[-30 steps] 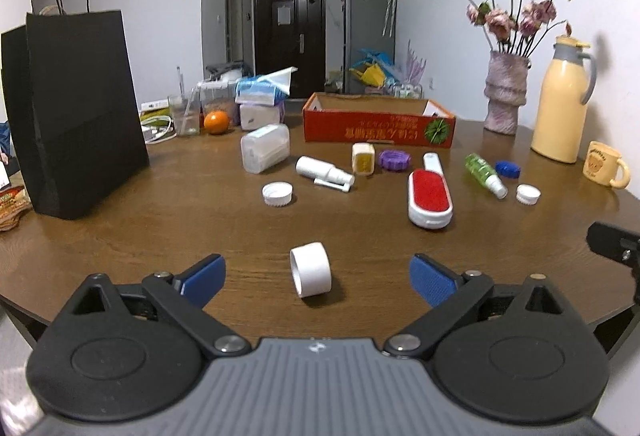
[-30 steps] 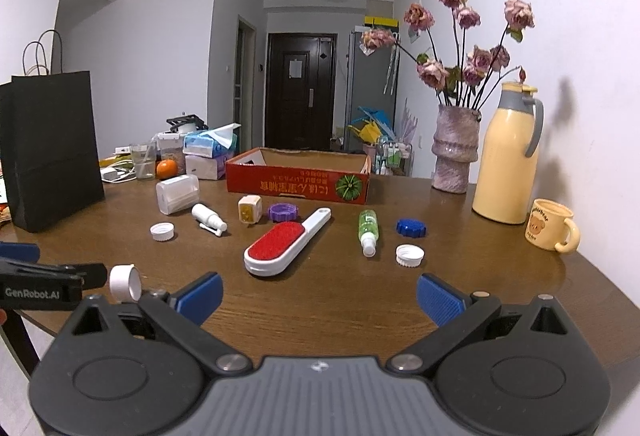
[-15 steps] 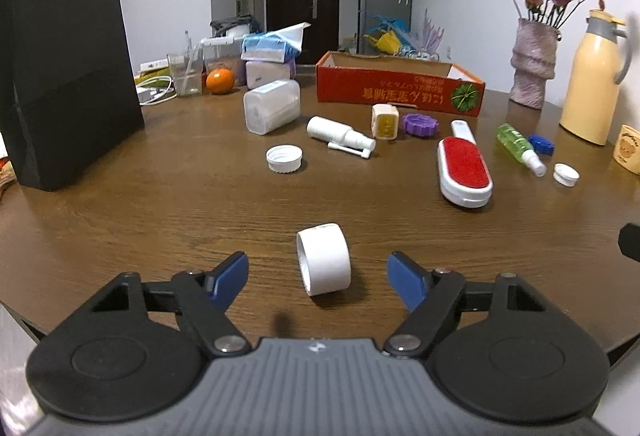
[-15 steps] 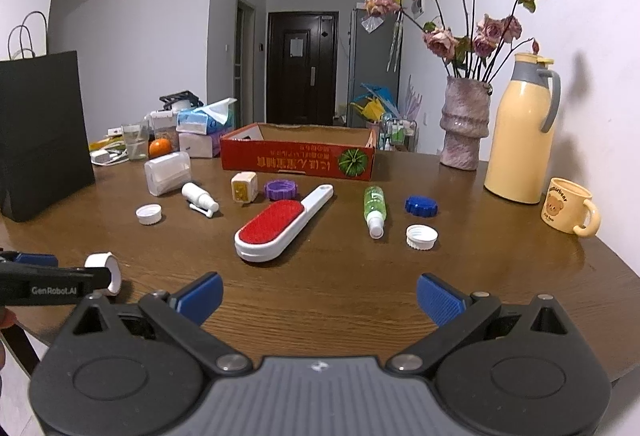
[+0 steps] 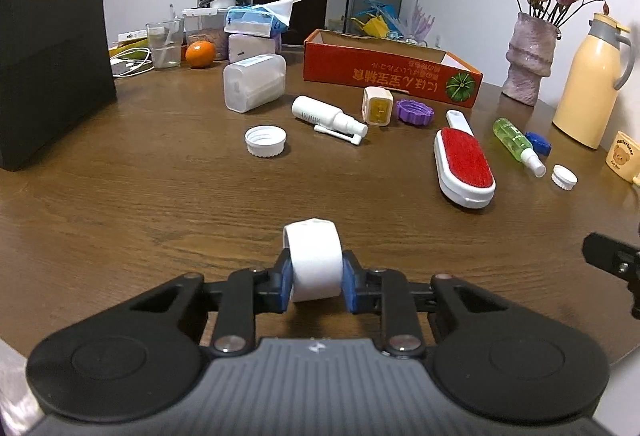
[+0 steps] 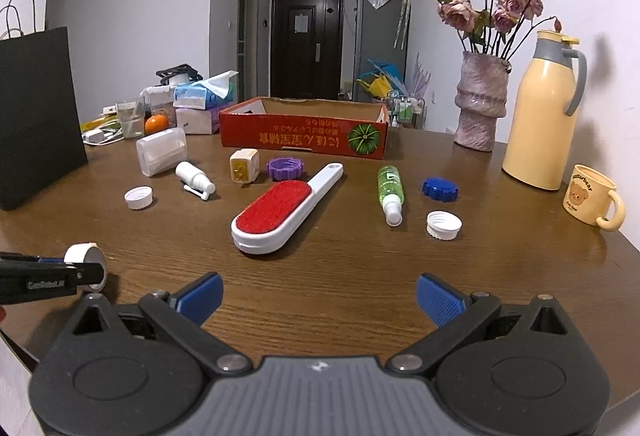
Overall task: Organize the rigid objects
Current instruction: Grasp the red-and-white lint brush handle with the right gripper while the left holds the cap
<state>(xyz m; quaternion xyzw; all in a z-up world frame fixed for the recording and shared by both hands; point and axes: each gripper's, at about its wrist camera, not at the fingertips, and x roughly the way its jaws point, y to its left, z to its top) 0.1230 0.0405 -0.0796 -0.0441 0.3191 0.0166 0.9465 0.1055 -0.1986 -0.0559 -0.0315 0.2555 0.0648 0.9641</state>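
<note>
My left gripper (image 5: 314, 282) is shut on a short white cylinder cap (image 5: 314, 262) that lies on its side near the table's front edge; both blue pads press its ends. In the right wrist view that cap (image 6: 82, 256) sits at the far left, partly behind the left gripper's black finger. My right gripper (image 6: 318, 298) stands open over bare wood, nothing between its fingers. Ahead of it lie a red and white lint brush (image 6: 280, 214), a green spray bottle (image 6: 389, 188), a blue cap (image 6: 440, 189) and a white ribbed cap (image 6: 443, 225).
A red cardboard box (image 6: 304, 134) stands open at the back. Near it lie a purple ring (image 6: 283, 168), a small yellow block (image 6: 244, 166), a white spray bottle (image 6: 194, 178), a clear container (image 6: 160, 151) and another white cap (image 6: 138, 197). A black bag (image 6: 36, 116) stands left; vase, yellow jug and mug right.
My left gripper moved forward and down to the white cap and closed on it. The right gripper advanced toward the lint brush and stayed open.
</note>
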